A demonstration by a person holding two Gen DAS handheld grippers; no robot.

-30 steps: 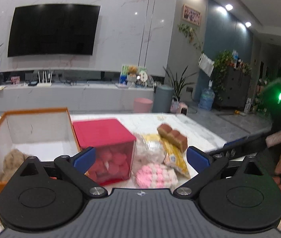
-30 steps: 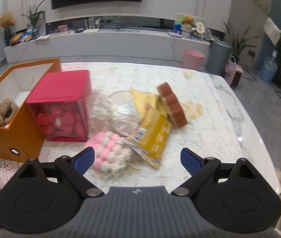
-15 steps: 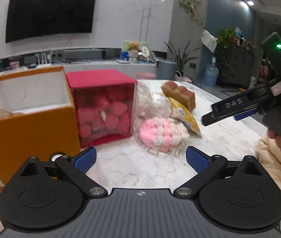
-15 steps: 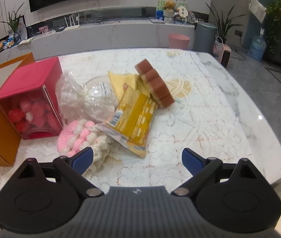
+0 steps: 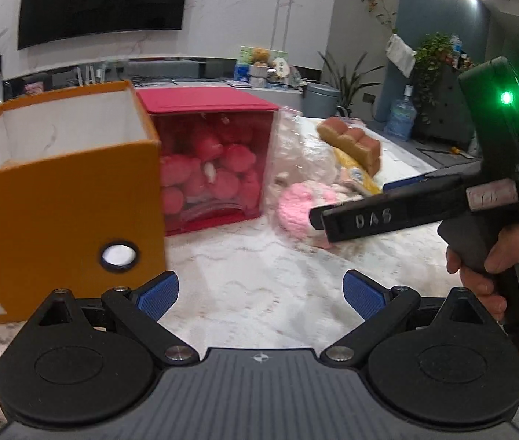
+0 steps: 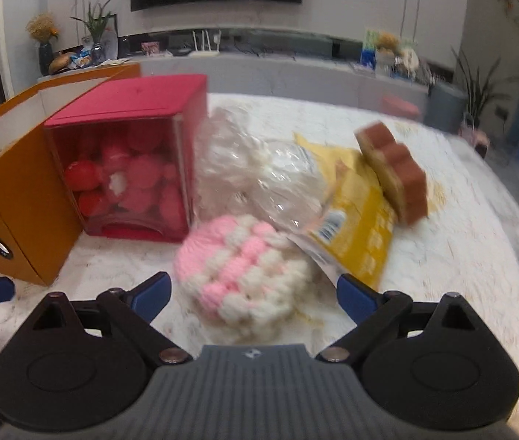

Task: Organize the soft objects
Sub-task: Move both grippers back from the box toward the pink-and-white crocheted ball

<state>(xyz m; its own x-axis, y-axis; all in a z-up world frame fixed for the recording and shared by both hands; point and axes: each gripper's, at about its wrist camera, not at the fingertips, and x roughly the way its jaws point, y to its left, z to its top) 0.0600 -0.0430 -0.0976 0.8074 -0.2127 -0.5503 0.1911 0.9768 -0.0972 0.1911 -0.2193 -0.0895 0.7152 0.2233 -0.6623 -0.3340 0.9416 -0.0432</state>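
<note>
A pink and white knitted soft piece (image 6: 244, 260) lies on the table, just ahead of my right gripper (image 6: 252, 293), which is open with the piece's near edge between its fingers. Seen from the left wrist, the knitted piece (image 5: 296, 205) is partly hidden behind the right gripper (image 5: 349, 201). My left gripper (image 5: 261, 293) is open and empty, low over the cloth beside the orange box (image 5: 57, 198). A red box (image 6: 131, 161) with a clear front holds pink and red soft balls. A brown loaf-shaped sponge (image 6: 395, 176) leans on a yellow packet (image 6: 354, 227).
A crumpled clear plastic bag (image 6: 259, 172) lies between the red box and the yellow packet. The orange box (image 6: 21, 190) is open at the top. A hand (image 5: 486, 267) holds the right gripper's handle. The lace-covered table (image 6: 461, 242) curves off at the right.
Both grippers have come lower and closer to the table. The right one has moved in on the knitted piece; the left one now sits by the orange box's front.
</note>
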